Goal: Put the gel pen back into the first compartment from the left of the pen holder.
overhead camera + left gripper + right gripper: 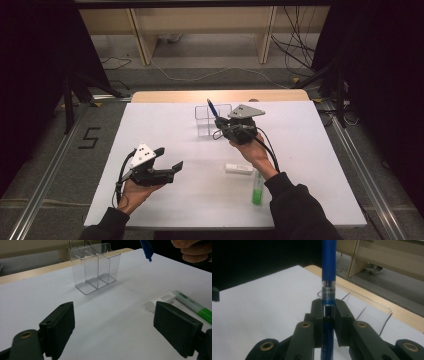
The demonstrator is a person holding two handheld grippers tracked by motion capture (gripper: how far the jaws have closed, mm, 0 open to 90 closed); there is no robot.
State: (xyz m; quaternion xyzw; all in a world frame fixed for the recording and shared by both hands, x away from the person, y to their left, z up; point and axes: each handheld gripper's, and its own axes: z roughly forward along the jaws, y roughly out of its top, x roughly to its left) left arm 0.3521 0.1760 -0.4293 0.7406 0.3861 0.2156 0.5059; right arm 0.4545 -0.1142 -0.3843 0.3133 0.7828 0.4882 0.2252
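My right gripper (220, 125) is shut on a blue pen (212, 108), held above the table beside a clear plastic organizer (209, 120) with several compartments. In the right gripper view the blue pen (328, 277) stands upright between the closed jaws, with the organizer's rim (372, 307) just behind. The pen's tip (147, 251) hangs in the air right of the organizer (96, 267) in the left gripper view. My left gripper (170, 159) rests low at the front left, open, with nothing between its jaws.
A white eraser (238, 168) and a green marker (257, 187) lie on the white table (310, 150) in front of my right hand. A wooden strip (165, 96) borders the far edge. Dark floor and metal rails surround the table.
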